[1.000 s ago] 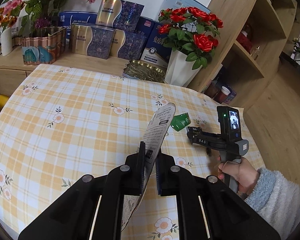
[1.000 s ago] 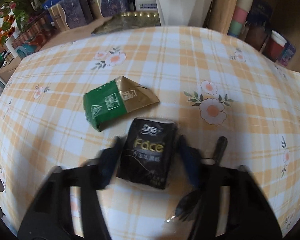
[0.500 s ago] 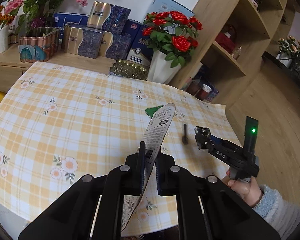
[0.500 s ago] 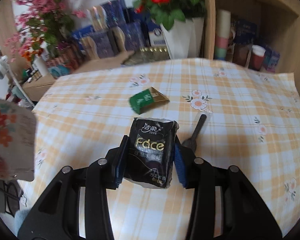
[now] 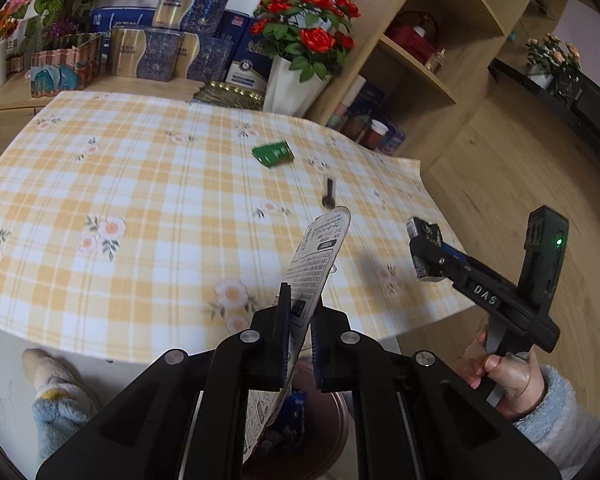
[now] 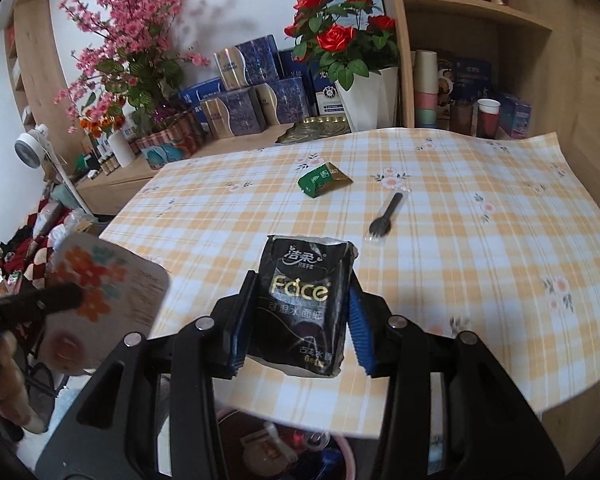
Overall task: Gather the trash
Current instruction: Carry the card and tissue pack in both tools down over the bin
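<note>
My left gripper [image 5: 300, 320] is shut on a flat printed paper lid [image 5: 320, 256], held edge-up past the table's near edge; its flowered face [image 6: 100, 280] shows at the left of the right wrist view. My right gripper [image 6: 296, 308] is shut on a black tissue pack [image 6: 304, 304], also seen side-on as the right gripper [image 5: 424, 252] in the left wrist view. Both hang over a round bin [image 6: 284, 440] with trash in it below the table edge. A green wrapper [image 6: 322, 178] and a black plastic fork [image 6: 386, 216] lie on the checked tablecloth [image 6: 480, 264].
Boxes [image 5: 160, 52], a vase of red roses [image 5: 296, 60] and a gold tray [image 5: 232, 94] stand at the table's far side. Wooden shelves [image 5: 432, 48] with cups rise at the right. A slippered foot [image 5: 56, 384] is on the floor at the left.
Both grippers have drawn back from the table's middle to beyond its near edge, carrying the lid and the tissue pack. The bin has come into view below them.
</note>
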{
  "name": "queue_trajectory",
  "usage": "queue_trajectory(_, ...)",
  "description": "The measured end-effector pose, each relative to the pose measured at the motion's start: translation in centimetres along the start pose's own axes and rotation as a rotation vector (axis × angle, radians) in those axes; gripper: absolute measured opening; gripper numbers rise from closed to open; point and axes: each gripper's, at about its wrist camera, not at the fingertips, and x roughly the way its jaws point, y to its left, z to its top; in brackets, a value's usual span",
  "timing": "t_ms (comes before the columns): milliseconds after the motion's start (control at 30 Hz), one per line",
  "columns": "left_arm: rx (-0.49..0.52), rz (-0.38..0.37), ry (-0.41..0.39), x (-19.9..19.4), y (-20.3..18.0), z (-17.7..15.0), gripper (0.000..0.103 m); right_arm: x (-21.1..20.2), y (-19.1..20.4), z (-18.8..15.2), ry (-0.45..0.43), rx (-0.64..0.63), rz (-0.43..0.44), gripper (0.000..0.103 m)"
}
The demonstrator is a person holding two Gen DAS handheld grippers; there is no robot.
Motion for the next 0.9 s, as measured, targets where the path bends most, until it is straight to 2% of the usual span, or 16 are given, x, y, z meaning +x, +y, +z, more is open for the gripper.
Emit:
queue_trajectory(300,0.101,-0.027,0.115,1.8,-2.7,-5.5,0.009,-3.6,0.5,-4.7,0.012,0.009,0.024,0.044)
queue_trajectory(433,0.144,-0.046,0.217,4.1,-3.1,-8.3,0.009,-4.3,-0.2,-6.2,0.021,0.040,0.033,0.044)
queue_trajectory(600,0.259,-0.040,0.337,7.9,-3.7,-11.6,0.006,-4.4,-0.7,-7.4,0.037,0.052,0.029,0.044)
queue_trajectory(733,0.268,-0.049,0.407,10.8,-3.0,-13.4,0.006,-4.3,-1.3,-8.1,0.048,0.070,0.024,0.044)
queue_trajectory(900,0.273,-0.002,0.441,13.2,-2.0,-14.6,0.006,-4.1,-2.1,-8.8,0.065,0.089,0.010,0.044)
